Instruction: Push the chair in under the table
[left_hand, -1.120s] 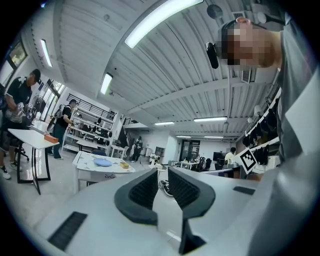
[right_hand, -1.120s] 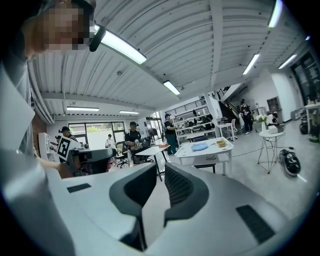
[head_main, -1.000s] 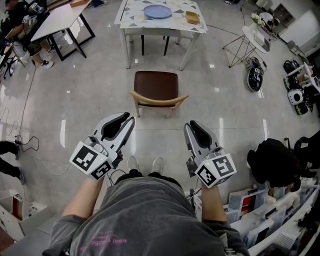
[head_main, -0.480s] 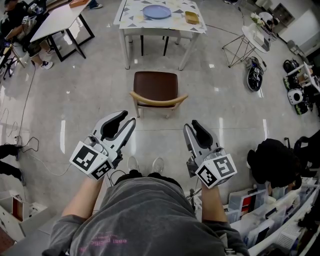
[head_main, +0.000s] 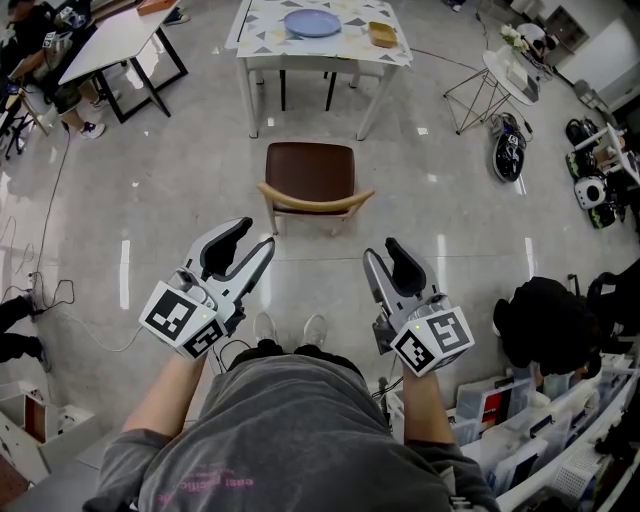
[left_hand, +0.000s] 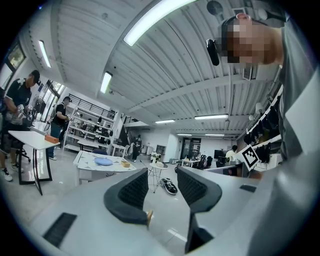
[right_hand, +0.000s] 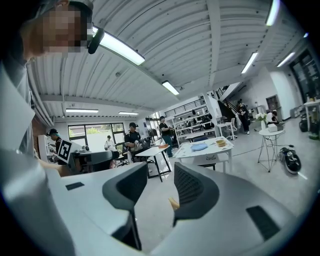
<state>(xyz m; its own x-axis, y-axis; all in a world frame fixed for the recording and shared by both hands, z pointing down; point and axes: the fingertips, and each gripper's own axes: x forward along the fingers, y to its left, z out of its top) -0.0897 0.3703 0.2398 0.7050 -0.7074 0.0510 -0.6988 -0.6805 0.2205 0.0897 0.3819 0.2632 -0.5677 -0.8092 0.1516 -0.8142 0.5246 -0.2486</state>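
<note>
Left hand-held gripper (head_main: 252, 236), right hand-held gripper (head_main: 383, 250): jaws opening, nothing between; both short of chair (head_main: 310, 172).

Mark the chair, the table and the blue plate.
chair (head_main: 312, 168): head view, on the brown seat.
table (head_main: 262, 28): head view, on the bare tabletop left of the plate.
blue plate (head_main: 312, 22): head view, on its middle.

No text, number or brand can be read with certainty.

- Grey shirt (head_main: 300, 430): a small pink print (head_main: 215, 485) stands on its left side. It appears to be lettering but is too small to read.
- Code markers (head_main: 190, 322): black-and-white square patterns only, with no letters or digits.
- Red-and-white packages (head_main: 490, 405) near the floor's right edge: print illegible.
</note>
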